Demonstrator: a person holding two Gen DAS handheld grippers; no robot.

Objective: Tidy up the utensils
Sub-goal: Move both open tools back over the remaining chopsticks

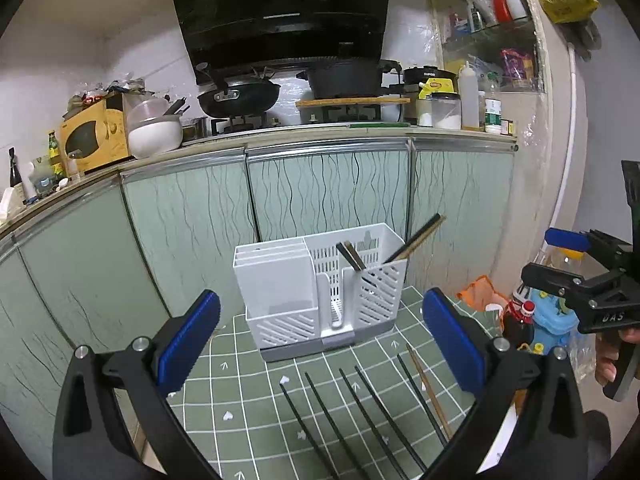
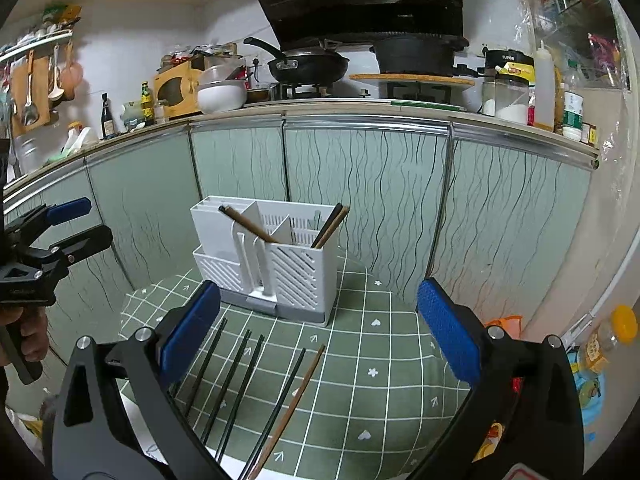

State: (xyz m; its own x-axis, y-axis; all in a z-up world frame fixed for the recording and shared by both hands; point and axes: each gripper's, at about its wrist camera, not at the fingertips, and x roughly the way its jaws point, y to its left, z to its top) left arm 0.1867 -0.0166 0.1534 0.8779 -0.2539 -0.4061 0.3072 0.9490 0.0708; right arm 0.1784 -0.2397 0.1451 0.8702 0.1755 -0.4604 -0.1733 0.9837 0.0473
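A white slotted utensil holder [image 1: 320, 292] stands on a green checked cloth [image 1: 256, 408]; it also shows in the right wrist view [image 2: 272, 264]. Two pairs of chopsticks [image 1: 416, 240] lean inside it. Several black chopsticks [image 1: 360, 416] and one brown chopstick [image 1: 428, 388] lie loose on the cloth in front of it, also in the right wrist view [image 2: 236, 384], where the brown chopstick [image 2: 296, 396] is rightmost. My left gripper [image 1: 320, 340] is open and empty above them. My right gripper [image 2: 320, 332] is open and empty, also seen at right in the left view [image 1: 560, 256].
Green cabinet doors [image 1: 328, 192] stand close behind the holder. A counter above holds a wok [image 1: 240, 98], a pot [image 1: 344, 78] and jars. Bottles and bags [image 1: 532, 320] sit on the floor to the right of the cloth.
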